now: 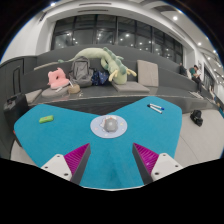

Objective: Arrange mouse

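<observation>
The surface (60, 150) is a plain turquoise blue, and on it lie a grey mouse (108, 126), a small lime-green block (46, 119) and a thin white pen (156, 106) with a dark tip. The jaws carry magenta pads (78, 156) set in white finger frames. Beyond the surface, a grey sofa (140, 80) holds a pale green plush toy (105, 60) and a pink plush toy (59, 77).

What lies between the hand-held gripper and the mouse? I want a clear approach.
Only bare teal mat, in the gripper view, separates the open hand-held gripper from the mouse.
</observation>
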### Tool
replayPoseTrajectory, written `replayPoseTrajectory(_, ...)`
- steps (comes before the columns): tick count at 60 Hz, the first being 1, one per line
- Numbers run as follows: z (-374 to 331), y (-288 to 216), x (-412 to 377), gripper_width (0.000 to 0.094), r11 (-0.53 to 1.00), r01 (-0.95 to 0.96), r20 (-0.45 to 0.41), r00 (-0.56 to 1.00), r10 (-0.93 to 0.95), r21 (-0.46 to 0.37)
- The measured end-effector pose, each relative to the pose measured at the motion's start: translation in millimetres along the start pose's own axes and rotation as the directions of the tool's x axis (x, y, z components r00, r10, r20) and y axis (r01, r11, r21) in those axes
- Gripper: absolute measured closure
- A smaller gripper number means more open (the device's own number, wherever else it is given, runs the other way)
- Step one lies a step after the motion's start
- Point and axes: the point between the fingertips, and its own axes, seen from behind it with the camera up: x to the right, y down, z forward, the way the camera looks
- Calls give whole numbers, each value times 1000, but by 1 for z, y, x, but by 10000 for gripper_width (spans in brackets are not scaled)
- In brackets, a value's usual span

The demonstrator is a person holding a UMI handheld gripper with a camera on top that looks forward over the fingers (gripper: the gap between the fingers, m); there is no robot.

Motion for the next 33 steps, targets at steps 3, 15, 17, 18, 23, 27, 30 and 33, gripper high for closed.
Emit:
replayPoseTrajectory(3, -20, 4, 4, 78, 1000, 2, -2, 1000, -2, 6)
replayPoseTrajectory(15, -65, 11, 17, 77, 999, 4, -30, 1000, -3, 35)
replayPoseTrajectory(17, -69, 11, 18, 79, 999, 13, -40, 999, -11, 45)
replayPoseTrajectory(18, -71, 11, 19, 78, 999, 17, -45, 999, -15, 49)
replayPoseTrajectory(23, -79, 18, 21, 78, 999, 11, -44, 999, -9, 40)
replayPoseTrajectory(27, -81, 25, 23, 78, 999, 21, -57, 998, -19, 28)
replayPoseTrajectory(30, -83, 24, 25, 76, 999, 24, -69, 997, -21, 40)
replayPoseTrajectory(33, -86, 25, 30, 76, 998, 28, -92, 996, -23, 48)
